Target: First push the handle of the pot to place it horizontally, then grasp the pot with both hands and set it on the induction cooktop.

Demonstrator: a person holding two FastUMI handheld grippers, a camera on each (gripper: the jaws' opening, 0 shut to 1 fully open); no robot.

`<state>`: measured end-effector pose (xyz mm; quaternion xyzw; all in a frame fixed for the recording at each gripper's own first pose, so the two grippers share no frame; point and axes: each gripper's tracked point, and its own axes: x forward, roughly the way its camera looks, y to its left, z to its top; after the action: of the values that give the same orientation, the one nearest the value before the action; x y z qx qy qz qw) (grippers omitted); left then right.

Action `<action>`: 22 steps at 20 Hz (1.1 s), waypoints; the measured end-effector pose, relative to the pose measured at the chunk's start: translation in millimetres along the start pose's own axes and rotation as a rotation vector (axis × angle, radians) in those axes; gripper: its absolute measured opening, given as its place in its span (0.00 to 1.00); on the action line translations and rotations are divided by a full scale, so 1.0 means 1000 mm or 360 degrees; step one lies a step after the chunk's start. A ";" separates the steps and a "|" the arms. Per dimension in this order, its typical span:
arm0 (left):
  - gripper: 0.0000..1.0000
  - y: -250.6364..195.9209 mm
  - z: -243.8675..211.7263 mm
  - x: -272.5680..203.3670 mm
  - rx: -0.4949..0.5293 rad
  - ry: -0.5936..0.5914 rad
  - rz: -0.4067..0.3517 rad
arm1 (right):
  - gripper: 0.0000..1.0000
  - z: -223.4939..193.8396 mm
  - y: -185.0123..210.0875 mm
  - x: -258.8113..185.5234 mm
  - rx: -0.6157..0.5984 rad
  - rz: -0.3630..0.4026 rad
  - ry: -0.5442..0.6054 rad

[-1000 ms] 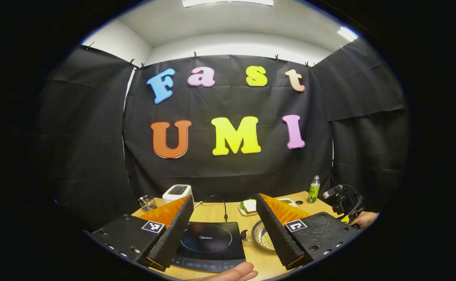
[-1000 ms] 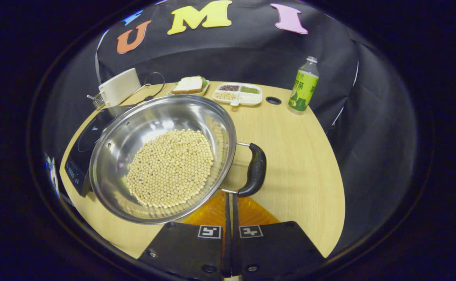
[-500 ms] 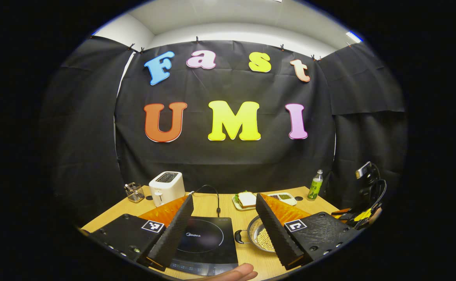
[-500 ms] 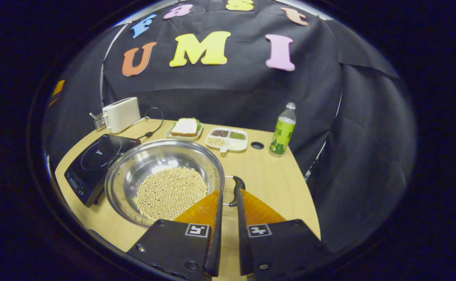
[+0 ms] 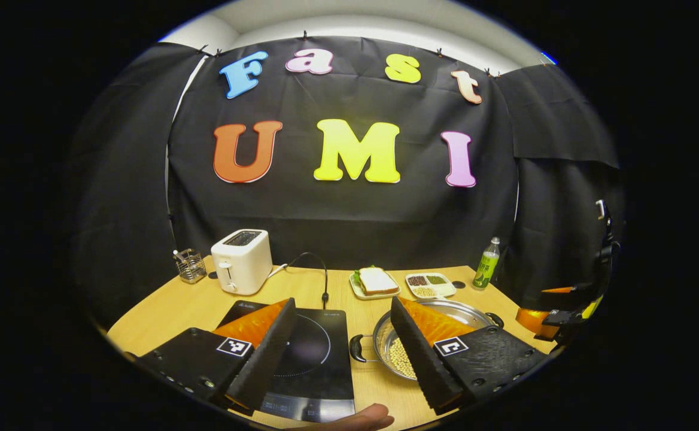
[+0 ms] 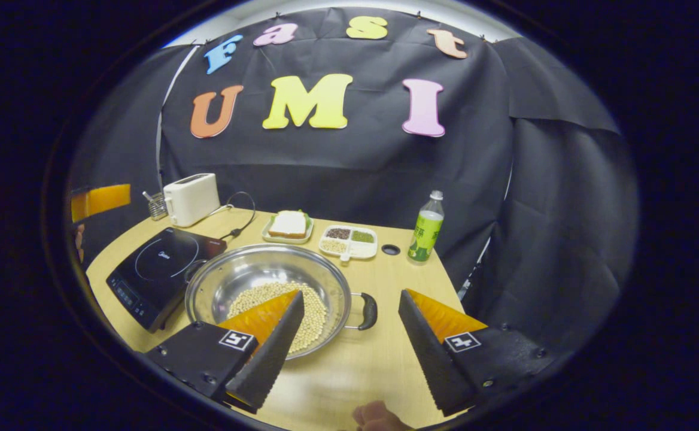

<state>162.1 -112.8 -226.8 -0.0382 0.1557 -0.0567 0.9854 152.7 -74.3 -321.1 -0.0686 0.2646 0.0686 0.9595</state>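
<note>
- The shiny steel pot (image 6: 269,287), holding pale dried beans (image 6: 313,311), sits on the light wooden table (image 6: 385,359) just to the right of the flat black induction cooktop (image 6: 158,269), not yet on it.
- Its two black loop handles lie roughly side to side: the right handle (image 6: 368,311) faces the right gripper (image 6: 349,335), the left handle (image 5: 355,348) faces the cooktop.
- The right gripper has its fingers spread apart and grips nothing; its left finger overlaps the pot's rim in its view.
- The left gripper (image 5: 343,341) is likewise spread wide and empty, above the cooktop's near edge and the pot.
- Risks, judging from here: an uneven lift by the two grippers would tilt the pot and spill beans; a shallow pinch on a smooth handle could slip; dragging instead of lifting could knock the pot against the cooktop's raised edge.
</note>
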 end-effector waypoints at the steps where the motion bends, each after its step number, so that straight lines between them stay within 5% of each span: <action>1: 0.95 -0.003 -0.008 0.007 -0.0011 0.0030 -0.0006 | 1.00 0.000 -0.001 0.002 0.0016 -0.0013 0.0006; 11: 0.95 -0.024 -0.113 0.077 0.0025 0.0492 -0.0063 | 1.00 -0.027 0.003 0.060 0.0279 0.0006 0.0181; 20: 0.95 -0.030 -0.150 0.105 0.0077 0.0667 -0.0058 | 1.00 -0.069 0.000 0.120 0.0360 0.0024 0.0357; 22: 0.95 -0.041 -0.158 0.106 0.0045 0.0721 -0.0111 | 0.93 -0.070 0.004 0.123 0.0368 0.0073 0.0351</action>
<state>209.3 -175.6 -405.4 -0.0161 0.3707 -0.1000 0.9232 222.3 -70.7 -444.5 0.0411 0.3758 0.0518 0.9243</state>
